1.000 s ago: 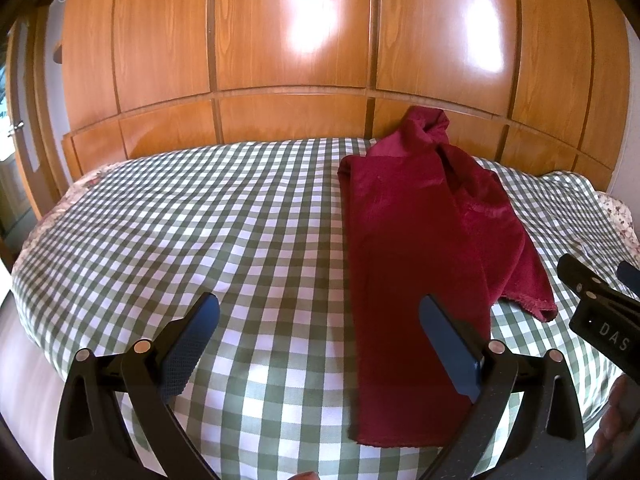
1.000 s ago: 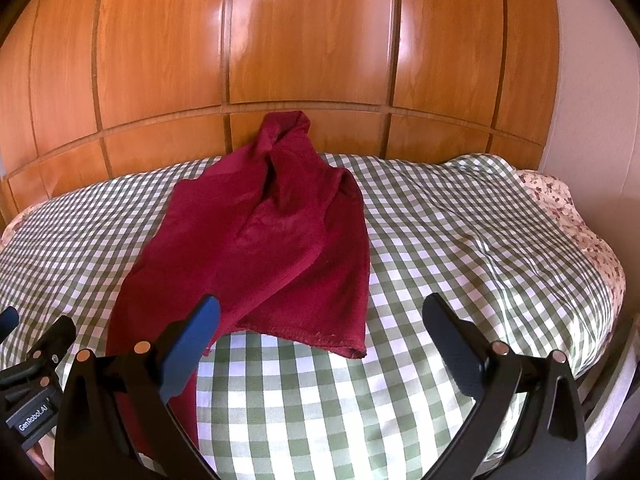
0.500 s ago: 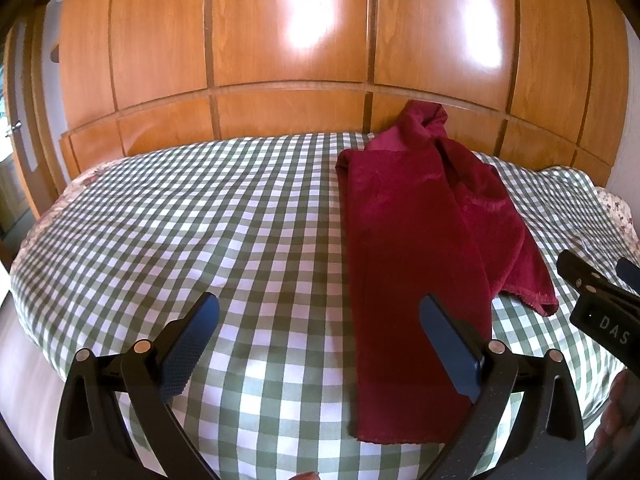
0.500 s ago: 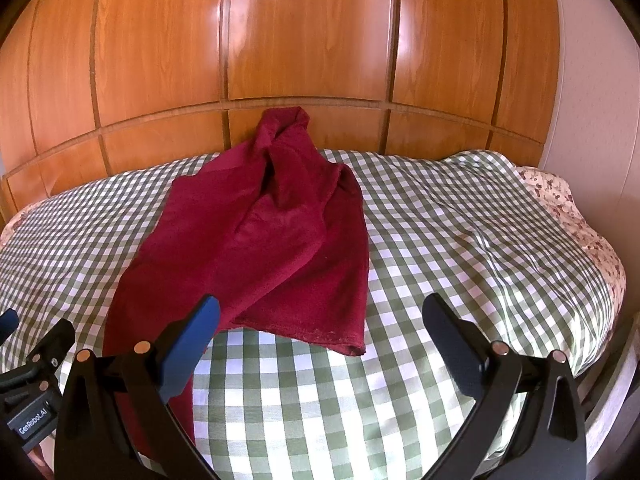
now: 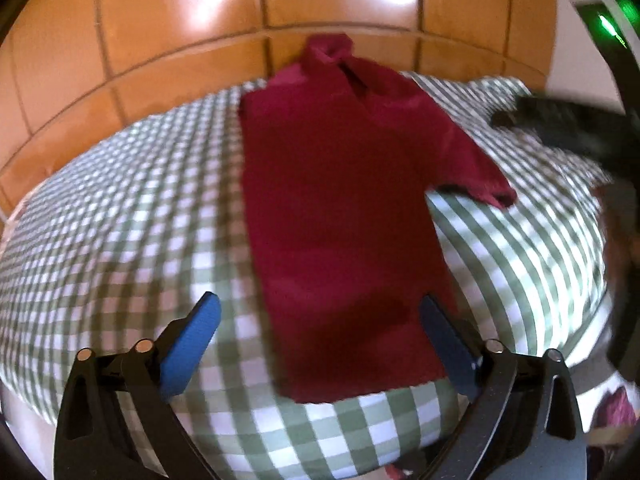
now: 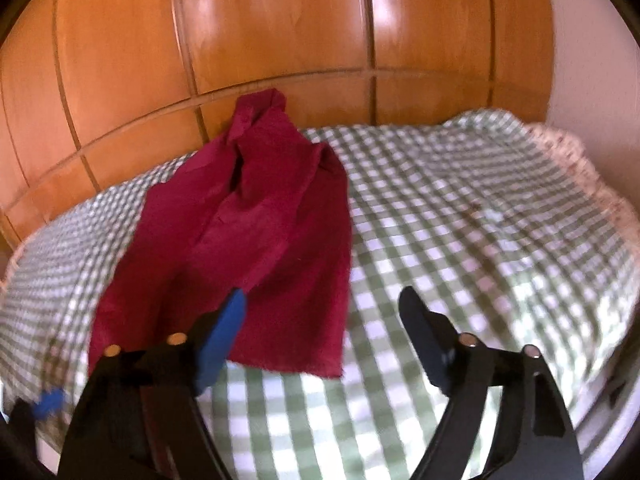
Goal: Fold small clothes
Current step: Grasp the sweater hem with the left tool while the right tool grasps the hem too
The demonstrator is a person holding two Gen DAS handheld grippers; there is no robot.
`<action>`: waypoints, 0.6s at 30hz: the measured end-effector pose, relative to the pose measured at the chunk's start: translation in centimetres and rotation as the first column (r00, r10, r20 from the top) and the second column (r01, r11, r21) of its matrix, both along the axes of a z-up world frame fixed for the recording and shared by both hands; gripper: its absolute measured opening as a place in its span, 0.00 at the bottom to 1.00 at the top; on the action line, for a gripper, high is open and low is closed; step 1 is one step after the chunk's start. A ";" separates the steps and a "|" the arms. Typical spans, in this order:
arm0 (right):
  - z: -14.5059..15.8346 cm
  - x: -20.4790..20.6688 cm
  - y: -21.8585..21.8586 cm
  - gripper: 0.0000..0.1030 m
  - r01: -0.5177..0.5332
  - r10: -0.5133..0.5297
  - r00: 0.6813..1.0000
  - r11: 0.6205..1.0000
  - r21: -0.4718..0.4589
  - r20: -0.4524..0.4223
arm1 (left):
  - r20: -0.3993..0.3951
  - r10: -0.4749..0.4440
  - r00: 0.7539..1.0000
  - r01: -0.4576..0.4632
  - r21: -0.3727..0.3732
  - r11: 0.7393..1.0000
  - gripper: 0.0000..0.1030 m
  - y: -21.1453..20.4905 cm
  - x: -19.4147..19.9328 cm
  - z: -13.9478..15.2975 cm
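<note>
A home bedroom: a bed [image 6: 460, 240] covered with a green-and-white checked sheet [image 5: 120, 240] stands against glossy wooden panelled wardrobe doors [image 6: 280, 32], with a floral sheet edge [image 6: 576, 152] showing beside a plain wall [image 6: 580, 60].

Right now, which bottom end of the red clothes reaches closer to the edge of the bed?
The long flat end, between the left gripper's open fingers. The other end is shorter and stops farther up the checked sheet, in front of the right gripper.

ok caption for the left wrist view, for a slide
Open left tool poised over the near hem of a dark red garment on a green checked bedspread.
</note>
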State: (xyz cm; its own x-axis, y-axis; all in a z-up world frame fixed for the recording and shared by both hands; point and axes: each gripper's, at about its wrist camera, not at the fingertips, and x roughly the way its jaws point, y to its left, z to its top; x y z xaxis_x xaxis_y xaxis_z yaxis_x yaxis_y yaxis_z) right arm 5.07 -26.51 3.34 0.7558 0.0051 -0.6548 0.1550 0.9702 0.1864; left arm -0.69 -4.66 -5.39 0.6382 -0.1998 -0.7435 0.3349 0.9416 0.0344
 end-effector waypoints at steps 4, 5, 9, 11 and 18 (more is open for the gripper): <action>-1.6 4.2 0.3 0.69 -0.067 0.075 0.994 0.992 0.104 -0.078 | -0.057 -0.035 0.998 0.034 -0.017 0.999 0.50 0.1 0.4 -1.2; -2.4 5.4 0.8 0.65 -0.089 0.102 0.989 0.989 0.115 -0.108 | -0.052 -0.039 0.998 0.037 -0.028 0.999 0.34 0.3 0.5 -1.0; -2.9 7.2 2.2 0.08 -0.151 0.168 0.978 0.980 0.128 -0.128 | -0.051 -0.063 0.997 0.055 -0.150 0.987 0.07 2.6 0.9 1.0; -1.4 6.6 2.6 0.07 -0.186 0.195 0.978 0.977 0.102 -0.081 | -0.040 -0.064 0.997 0.053 -0.229 0.972 0.06 4.3 1.1 2.5; 3.8 5.3 -2.0 0.07 -0.116 0.122 0.991 0.987 -0.114 0.046 | 0.018 0.130 0.991 -0.114 -0.382 0.917 0.05 13.3 6.4 7.8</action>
State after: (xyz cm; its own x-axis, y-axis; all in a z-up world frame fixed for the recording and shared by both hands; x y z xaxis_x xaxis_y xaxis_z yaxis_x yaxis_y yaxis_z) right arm 10.33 -28.50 7.13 0.7875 0.0267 -0.6157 0.0299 0.9962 0.0815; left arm 5.69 8.64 2.40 0.7044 -0.3802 -0.5995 0.2229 0.9202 -0.3217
